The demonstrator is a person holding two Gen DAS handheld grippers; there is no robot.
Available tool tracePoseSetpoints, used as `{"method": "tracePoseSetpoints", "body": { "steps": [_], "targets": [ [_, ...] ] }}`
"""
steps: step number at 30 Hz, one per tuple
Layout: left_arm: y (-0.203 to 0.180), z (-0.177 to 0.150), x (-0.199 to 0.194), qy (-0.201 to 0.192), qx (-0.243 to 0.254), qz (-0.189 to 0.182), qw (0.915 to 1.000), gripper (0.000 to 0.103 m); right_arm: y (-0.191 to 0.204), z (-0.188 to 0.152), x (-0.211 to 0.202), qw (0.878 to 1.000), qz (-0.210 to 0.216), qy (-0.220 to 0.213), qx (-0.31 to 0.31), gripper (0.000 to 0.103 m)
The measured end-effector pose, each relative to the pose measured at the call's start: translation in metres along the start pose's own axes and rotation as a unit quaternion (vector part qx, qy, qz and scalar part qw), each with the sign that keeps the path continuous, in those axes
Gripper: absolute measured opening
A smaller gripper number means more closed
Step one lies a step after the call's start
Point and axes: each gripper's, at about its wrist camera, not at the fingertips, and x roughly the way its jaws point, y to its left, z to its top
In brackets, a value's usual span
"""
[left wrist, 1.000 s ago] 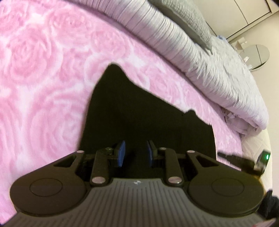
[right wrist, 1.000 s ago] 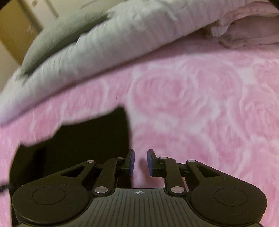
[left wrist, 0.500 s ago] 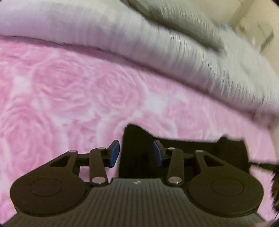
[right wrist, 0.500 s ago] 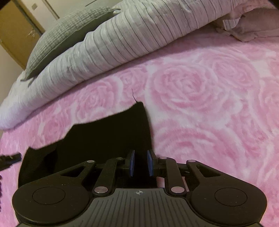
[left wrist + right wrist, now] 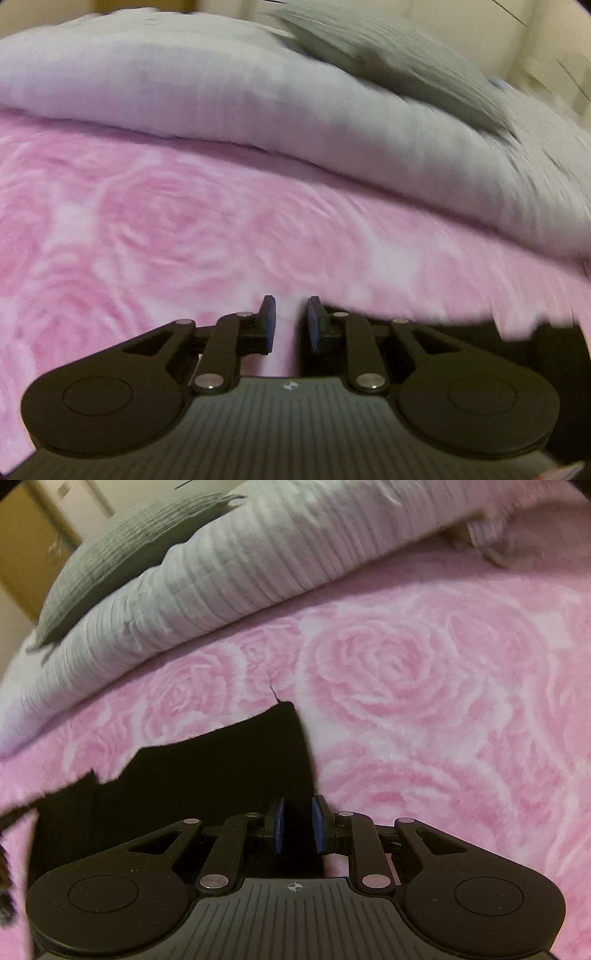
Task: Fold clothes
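Black garment (image 5: 207, 775) lies flat on the pink blanket (image 5: 424, 686), below the striped duvet (image 5: 240, 568). Right gripper (image 5: 297, 825) sits over the garment's right edge, jaws parted, nothing visibly pinched. Left gripper (image 5: 290, 325) is released over bare blanket, garment just to its right.

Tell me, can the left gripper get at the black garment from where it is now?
Probably yes. The left gripper is open over the pink blanket, with the black garment right beside its right finger and nothing between them.

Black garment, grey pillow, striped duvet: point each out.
black garment (image 5: 221, 771), right wrist view, flat middle of the cloth.
grey pillow (image 5: 122, 554), right wrist view, its top face.
striped duvet (image 5: 258, 561), right wrist view, rolled front.
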Motion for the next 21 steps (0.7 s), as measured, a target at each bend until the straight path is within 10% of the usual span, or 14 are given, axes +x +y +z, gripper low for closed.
{"method": "tracePoseSetpoints", "body": {
  "steps": [4,7,13,21],
  "targets": [
    [0.004,0.015,-0.021,-0.023,-0.096,-0.037,0.9944,0.018,0.024,-0.002,0.001,0.996,-0.033,-0.004,-0.079,0.019],
    [-0.017,0.012,-0.017,0.063,-0.115,-0.119,0.9842,0.021,0.034,-0.004,0.0,0.993,-0.049,-0.018,-0.104,0.019],
    [-0.08,-0.039,0.012,0.209,-0.173,-0.275,0.9221,0.026,0.04,0.0,0.014,0.991,-0.057,-0.001,-0.124,0.019],
    [-0.101,-0.071,0.061,0.244,-0.296,-0.287,0.8779,0.029,0.002,-0.006,0.006,0.999,-0.032,0.012,-0.037,0.019]
  ]
}}
